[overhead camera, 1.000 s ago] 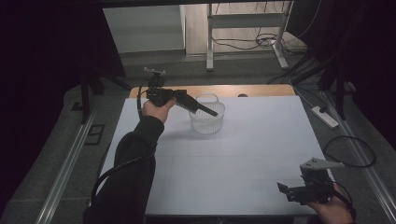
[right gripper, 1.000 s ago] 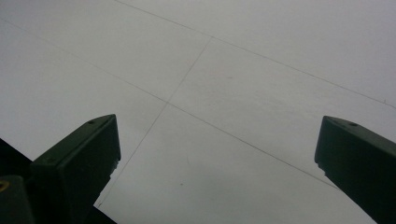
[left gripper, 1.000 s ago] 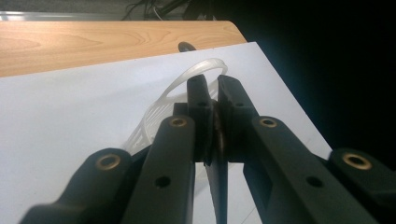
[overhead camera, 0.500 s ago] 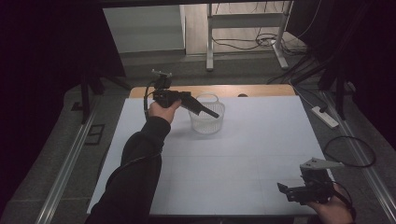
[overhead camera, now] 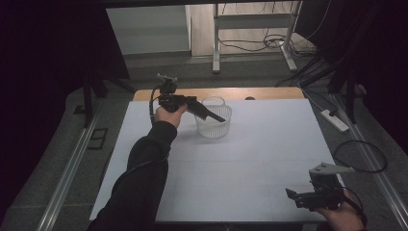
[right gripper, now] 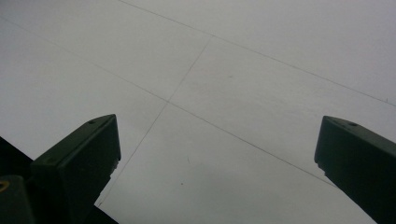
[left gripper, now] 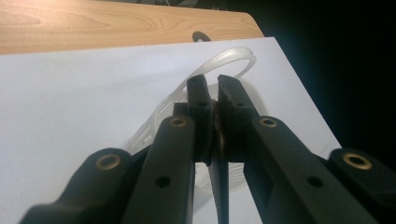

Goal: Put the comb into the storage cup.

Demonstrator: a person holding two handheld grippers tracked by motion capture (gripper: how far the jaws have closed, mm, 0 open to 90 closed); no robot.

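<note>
Now, over at the far side of the worktop: left gripper reaching out level across the top of the basket, arm stretched long to get there. Jaws pressed together, barely a sliver between the pads in the left gripper view. Hard to say whether a bit of rim is pinched in there or nothing at all. Just past the tips, the basket's pale looped handle, lying low against the white surface. Looks like lining up along the basket's top edge, judging by that angle.

Basket itself sitting upright near the far edge, just short of the wooden strip, well apart from anything else.

Meanwhile, down at the near right corner, right gripper parked low over bare worktop. Jaws spread wide in the right gripper view, nothing between them but white surface and faint seam lines. Probably kept well out of the way, ready and waiting, leaving the left free to work alone.
</note>
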